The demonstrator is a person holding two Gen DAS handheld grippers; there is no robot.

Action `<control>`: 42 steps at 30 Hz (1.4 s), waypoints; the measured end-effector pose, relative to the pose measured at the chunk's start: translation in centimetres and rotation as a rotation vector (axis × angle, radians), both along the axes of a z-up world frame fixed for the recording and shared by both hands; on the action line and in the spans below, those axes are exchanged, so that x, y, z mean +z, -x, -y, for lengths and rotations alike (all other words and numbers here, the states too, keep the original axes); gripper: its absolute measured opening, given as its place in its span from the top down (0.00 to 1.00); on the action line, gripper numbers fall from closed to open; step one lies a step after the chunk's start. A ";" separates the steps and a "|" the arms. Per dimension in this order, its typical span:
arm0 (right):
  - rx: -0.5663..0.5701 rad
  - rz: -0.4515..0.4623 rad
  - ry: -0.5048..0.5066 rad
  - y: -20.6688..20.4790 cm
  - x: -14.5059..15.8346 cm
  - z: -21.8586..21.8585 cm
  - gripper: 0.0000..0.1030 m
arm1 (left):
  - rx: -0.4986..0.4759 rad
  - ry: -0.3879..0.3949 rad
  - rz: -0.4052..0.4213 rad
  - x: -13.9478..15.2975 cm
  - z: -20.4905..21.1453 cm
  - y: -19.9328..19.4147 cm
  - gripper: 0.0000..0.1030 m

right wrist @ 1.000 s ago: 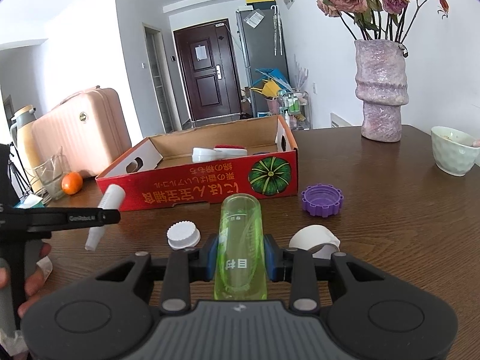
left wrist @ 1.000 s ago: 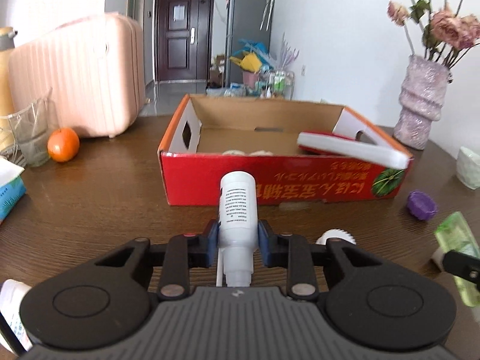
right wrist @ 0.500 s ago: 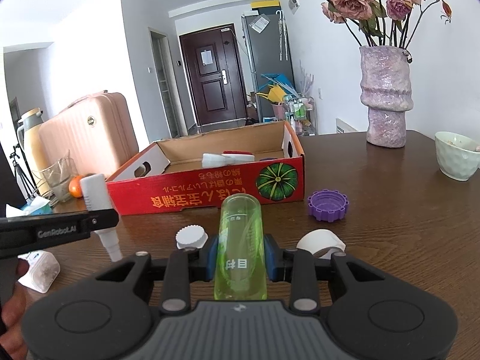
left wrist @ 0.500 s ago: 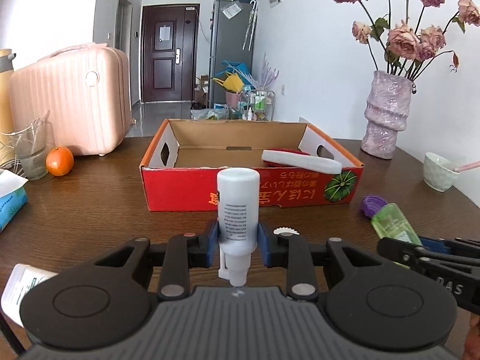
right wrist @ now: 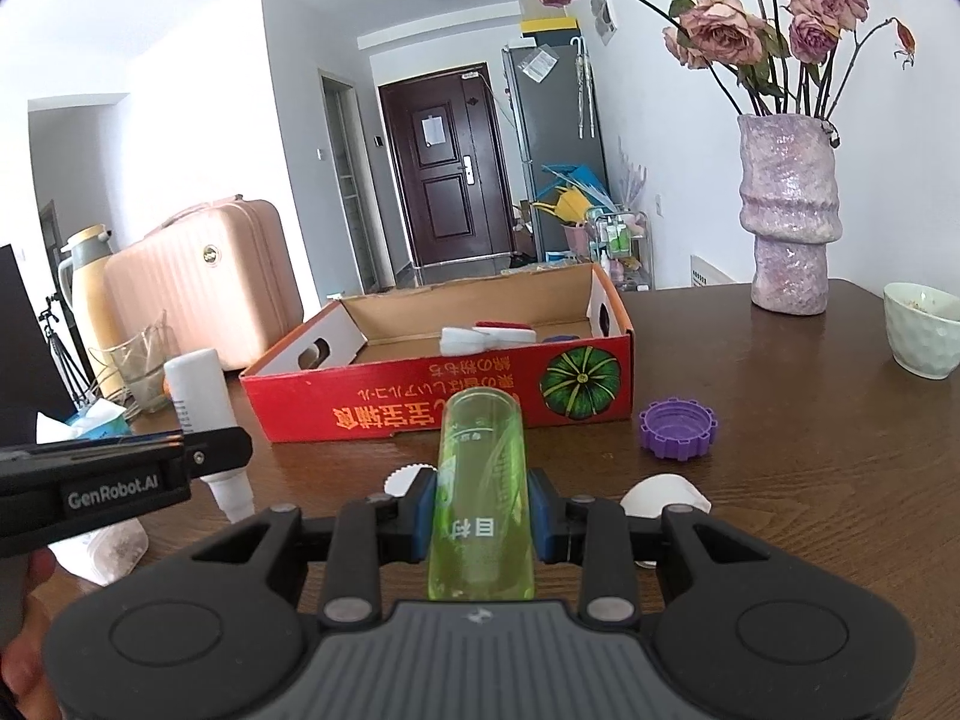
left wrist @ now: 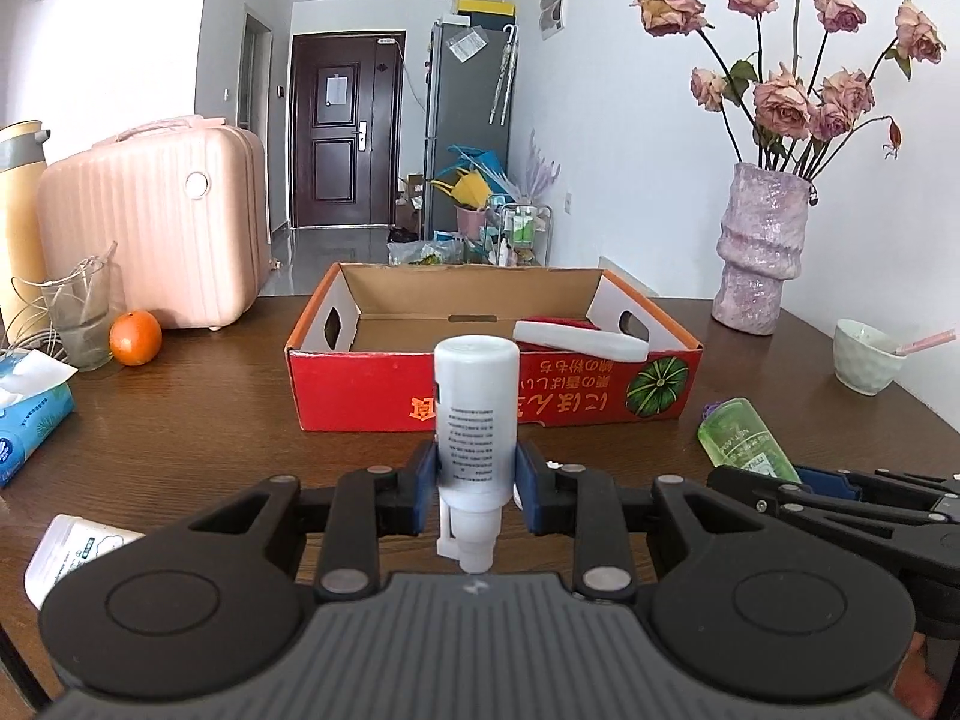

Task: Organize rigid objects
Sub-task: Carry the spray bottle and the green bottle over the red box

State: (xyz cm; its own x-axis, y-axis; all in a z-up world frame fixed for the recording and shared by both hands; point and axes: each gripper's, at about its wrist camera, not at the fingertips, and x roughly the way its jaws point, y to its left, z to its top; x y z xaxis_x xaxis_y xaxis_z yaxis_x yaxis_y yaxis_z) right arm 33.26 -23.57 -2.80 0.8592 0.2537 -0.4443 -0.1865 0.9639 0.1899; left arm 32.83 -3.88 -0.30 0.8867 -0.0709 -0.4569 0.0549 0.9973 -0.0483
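My left gripper point(left wrist: 475, 483) is shut on a white bottle point(left wrist: 476, 414) and holds it upright, cap down, above the table in front of the red cardboard box point(left wrist: 492, 402). My right gripper point(right wrist: 481, 510) is shut on a green transparent bottle point(right wrist: 482, 480), also raised. The white bottle also shows in the right wrist view point(right wrist: 201, 414), and the green bottle in the left wrist view point(left wrist: 741, 438). The box point(right wrist: 420, 402) holds a white-and-red object point(left wrist: 579, 339). A purple cap point(right wrist: 678, 423), a white ridged cap point(right wrist: 403, 477) and a white curved piece point(right wrist: 663, 495) lie on the table.
A purple vase with roses point(left wrist: 759, 252) and a pale bowl point(left wrist: 867, 357) stand at the right. A pink suitcase point(left wrist: 156, 222), a glass point(left wrist: 81, 312), an orange point(left wrist: 135, 337), a tissue pack point(left wrist: 30, 414) and a white packet point(left wrist: 78, 549) are at the left.
Both grippers have risen and pulled back from the box with their bottles. The white bottle has tipped from slanted to upright.
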 end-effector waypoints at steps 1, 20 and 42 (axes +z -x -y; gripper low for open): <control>0.001 0.002 -0.001 0.0 0.1 0.0 0.71 | 0.002 0.002 0.002 0.1 0.0 0.0 0.73; -0.011 0.061 -0.006 -2.0 2.8 0.1 0.71 | 0.028 0.033 0.049 2.6 0.1 -2.2 0.73; -0.018 0.076 -0.021 -10.2 4.7 -0.5 0.71 | 0.085 0.093 0.079 3.8 -0.1 -9.6 0.73</control>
